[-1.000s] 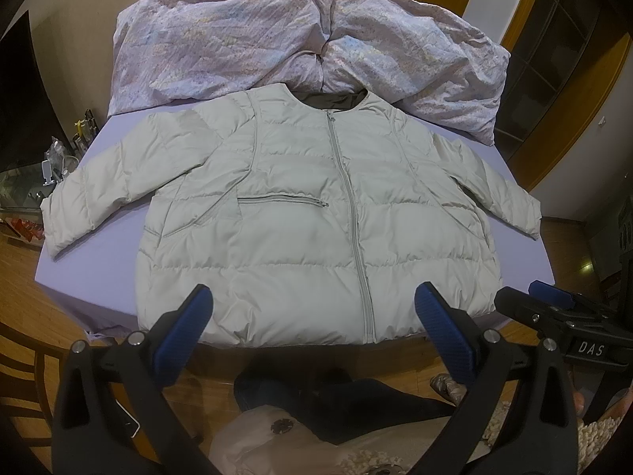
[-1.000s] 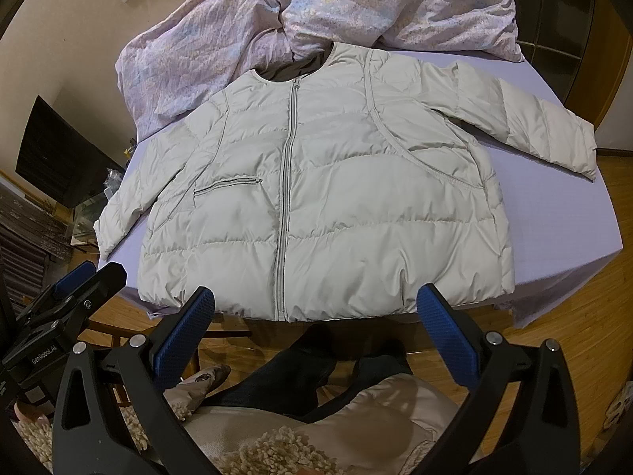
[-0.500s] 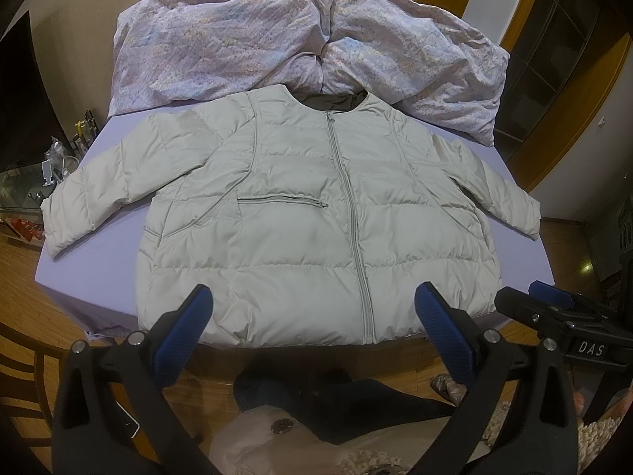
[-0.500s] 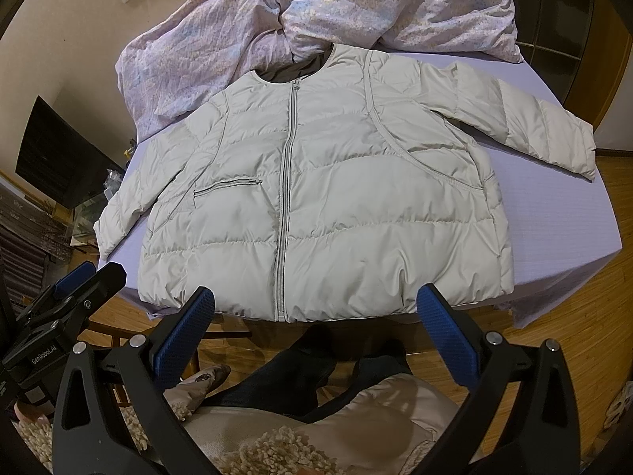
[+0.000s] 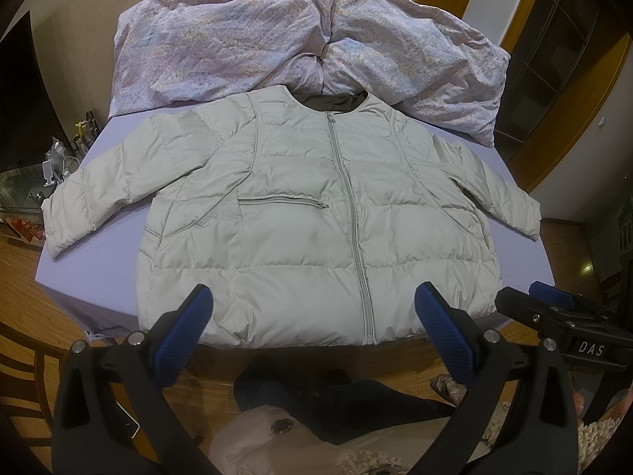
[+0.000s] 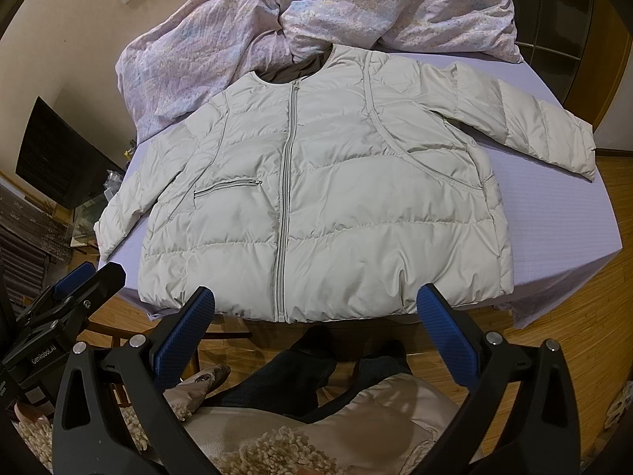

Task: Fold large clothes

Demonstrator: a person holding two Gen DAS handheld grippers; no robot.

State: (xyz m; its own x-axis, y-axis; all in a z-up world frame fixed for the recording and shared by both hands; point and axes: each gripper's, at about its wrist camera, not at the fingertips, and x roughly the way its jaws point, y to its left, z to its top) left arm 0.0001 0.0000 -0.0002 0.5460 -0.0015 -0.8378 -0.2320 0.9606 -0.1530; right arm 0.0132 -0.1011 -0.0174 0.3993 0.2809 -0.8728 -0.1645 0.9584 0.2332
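Illumination is warm and moderate indoor light from overhead, falling evenly across the pale jacket (image 5: 316, 213) ahead of both grippers, with soft shading only in its quilted folds and no hard glare. Both views show strong fisheye distortion: the bed edge (image 6: 585, 269) bows, and the corners beyond the image circle go fully black. Focus is sharp at centre with no motion blur, while the floor (image 5: 31, 316) below the left gripper (image 5: 312, 316) and the right gripper (image 6: 316, 316) sits dimmer, and the far dark cabinet side is underexposed.
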